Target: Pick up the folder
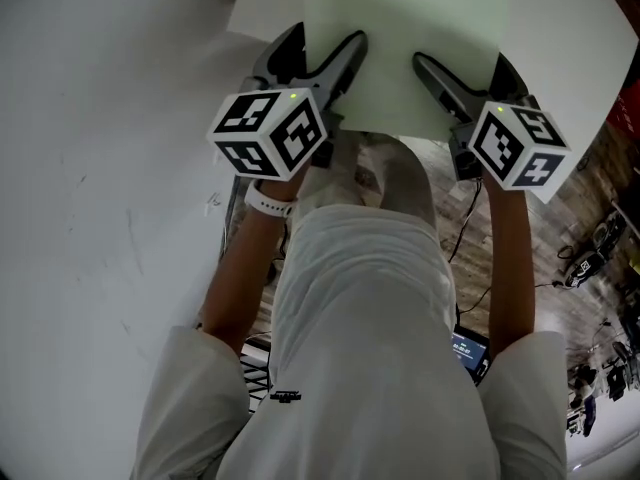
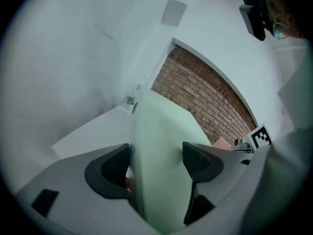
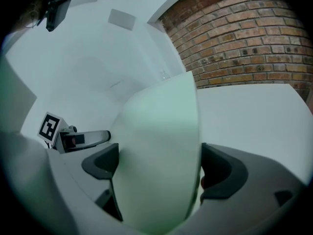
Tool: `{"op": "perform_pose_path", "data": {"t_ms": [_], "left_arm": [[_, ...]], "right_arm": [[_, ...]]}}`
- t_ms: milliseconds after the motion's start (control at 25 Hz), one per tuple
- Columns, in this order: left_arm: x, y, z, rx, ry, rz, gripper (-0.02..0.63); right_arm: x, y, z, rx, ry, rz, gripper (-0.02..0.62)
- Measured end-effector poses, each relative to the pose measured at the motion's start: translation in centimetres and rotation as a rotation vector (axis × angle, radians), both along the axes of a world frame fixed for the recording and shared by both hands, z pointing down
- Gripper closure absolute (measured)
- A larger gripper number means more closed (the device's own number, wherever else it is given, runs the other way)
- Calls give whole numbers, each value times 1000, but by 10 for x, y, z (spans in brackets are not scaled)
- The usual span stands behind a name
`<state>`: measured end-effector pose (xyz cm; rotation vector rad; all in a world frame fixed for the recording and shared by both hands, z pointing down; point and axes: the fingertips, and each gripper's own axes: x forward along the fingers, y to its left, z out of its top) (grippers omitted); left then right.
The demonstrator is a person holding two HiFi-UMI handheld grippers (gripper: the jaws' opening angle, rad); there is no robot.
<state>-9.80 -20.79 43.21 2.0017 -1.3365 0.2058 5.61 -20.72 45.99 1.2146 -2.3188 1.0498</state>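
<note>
Pale-green folder [image 1: 405, 38] is clamped along its near edge by the left gripper [image 1: 325, 40] and right gripper [image 1: 460, 64].

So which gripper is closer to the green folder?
Neither; both are shut on the folder. The left gripper clamps its near edge toward the left corner, the right gripper toward the right corner.

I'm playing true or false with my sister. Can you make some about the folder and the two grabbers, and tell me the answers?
1. The left gripper is shut on the folder. True.
2. The right gripper holds nothing. False: it is shut on the folder too.
3. The folder is red. False: it is pale green.
4. A brick wall stands beyond the white table. True.
</note>
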Motion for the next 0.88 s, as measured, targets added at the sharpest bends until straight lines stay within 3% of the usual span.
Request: {"op": "perform_pose_path", "data": {"t_ms": [880], "left_arm": [[9,38,-98,161,9,-39,255]], "right_arm": [[7,27,-98,164,-10,-26,58]]}}
